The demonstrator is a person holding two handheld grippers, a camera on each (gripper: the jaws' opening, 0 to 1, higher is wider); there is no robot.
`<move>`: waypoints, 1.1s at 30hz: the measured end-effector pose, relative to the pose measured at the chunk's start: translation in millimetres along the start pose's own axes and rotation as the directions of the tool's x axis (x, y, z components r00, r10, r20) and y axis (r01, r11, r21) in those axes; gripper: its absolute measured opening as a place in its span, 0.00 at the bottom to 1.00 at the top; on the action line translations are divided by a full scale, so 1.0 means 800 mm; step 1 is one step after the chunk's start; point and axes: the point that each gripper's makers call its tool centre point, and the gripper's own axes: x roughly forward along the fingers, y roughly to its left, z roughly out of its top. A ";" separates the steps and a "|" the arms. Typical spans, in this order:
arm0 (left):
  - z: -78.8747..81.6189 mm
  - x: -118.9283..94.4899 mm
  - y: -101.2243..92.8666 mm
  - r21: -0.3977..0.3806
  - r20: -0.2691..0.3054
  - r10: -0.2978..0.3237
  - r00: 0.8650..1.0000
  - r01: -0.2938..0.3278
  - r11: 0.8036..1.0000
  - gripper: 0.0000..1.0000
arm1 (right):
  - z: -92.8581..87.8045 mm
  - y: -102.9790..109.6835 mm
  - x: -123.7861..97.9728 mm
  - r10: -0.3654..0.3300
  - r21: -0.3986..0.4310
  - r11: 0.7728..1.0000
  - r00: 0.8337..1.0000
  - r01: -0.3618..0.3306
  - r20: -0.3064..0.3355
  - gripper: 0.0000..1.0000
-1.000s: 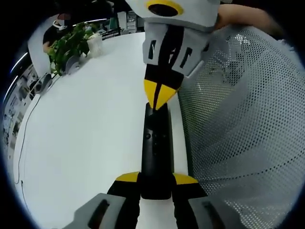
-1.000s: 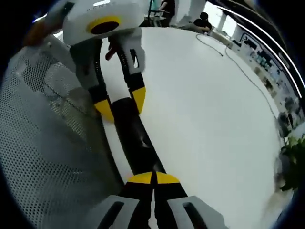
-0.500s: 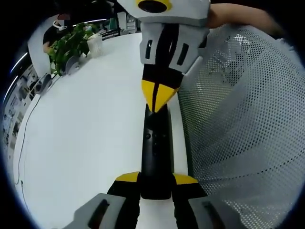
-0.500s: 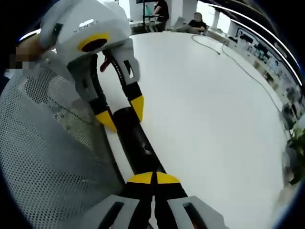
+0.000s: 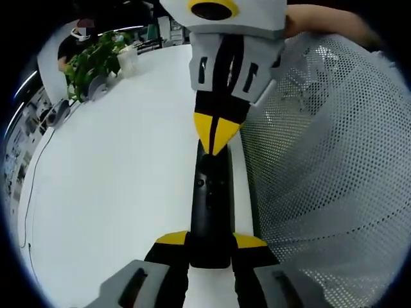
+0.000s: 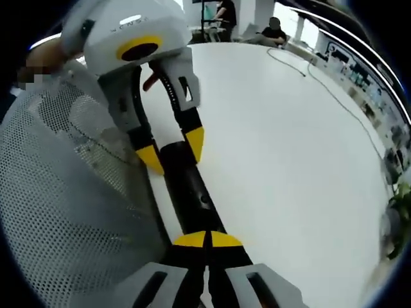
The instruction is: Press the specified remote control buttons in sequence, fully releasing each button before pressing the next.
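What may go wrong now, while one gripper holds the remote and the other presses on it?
1. The right gripper bears its closed tip on the far end of the remote, while the left gripper clamps only the other end; the remote may pivot or slip.
2. The remote lies at the edge of the white table, beside the mesh clothing, so a slip may drop it off the table.

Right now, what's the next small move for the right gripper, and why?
Probably lift the right gripper a little off the remote control before the next press. Its closed yellow tips sit on the remote's far end, so a button may be pressed down. The left gripper clamps the near end, with the remote lying on the white table.
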 end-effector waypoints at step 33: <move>0.000 0.000 -0.001 -0.002 0.005 0.000 1.000 0.000 1.000 0.25 | 0.004 0.004 0.002 0.029 -0.199 0.980 1.000 -0.027 0.010 0.01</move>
